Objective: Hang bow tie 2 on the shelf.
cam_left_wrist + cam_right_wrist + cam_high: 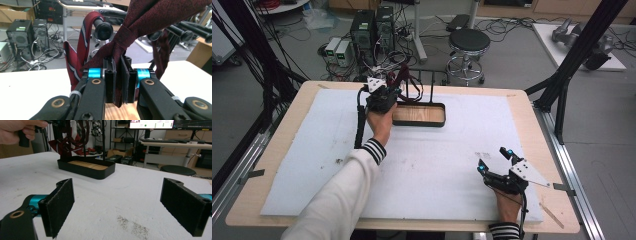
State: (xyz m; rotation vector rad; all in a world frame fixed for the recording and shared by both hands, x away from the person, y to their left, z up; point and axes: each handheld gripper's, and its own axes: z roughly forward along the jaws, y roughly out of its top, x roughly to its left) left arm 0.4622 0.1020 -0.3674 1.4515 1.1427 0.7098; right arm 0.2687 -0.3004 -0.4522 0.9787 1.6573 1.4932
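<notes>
A black tie stand rises from a black tray with a wooden floor [419, 115] at the table's far middle. Dark red ties [404, 75] hang from its pegs. In the left gripper view, my left gripper [120, 75] is shut on a dark red tie [150, 17] just below its knot. A red striped tie [82, 42] drapes over a round black peg [103, 28] beside it. In the high view the left gripper [384, 97] sits at the tray's left end. My right gripper [494, 160] rests near the front right of the table, open with nothing between its pads [125, 205].
A white foam sheet [437, 160] covers the wooden table. The tray [86, 171] stands well ahead of the right gripper, and the person's left hand [17, 127] is at the top left of that view. Computers, cables and a stool [468, 42] stand on the floor beyond the table.
</notes>
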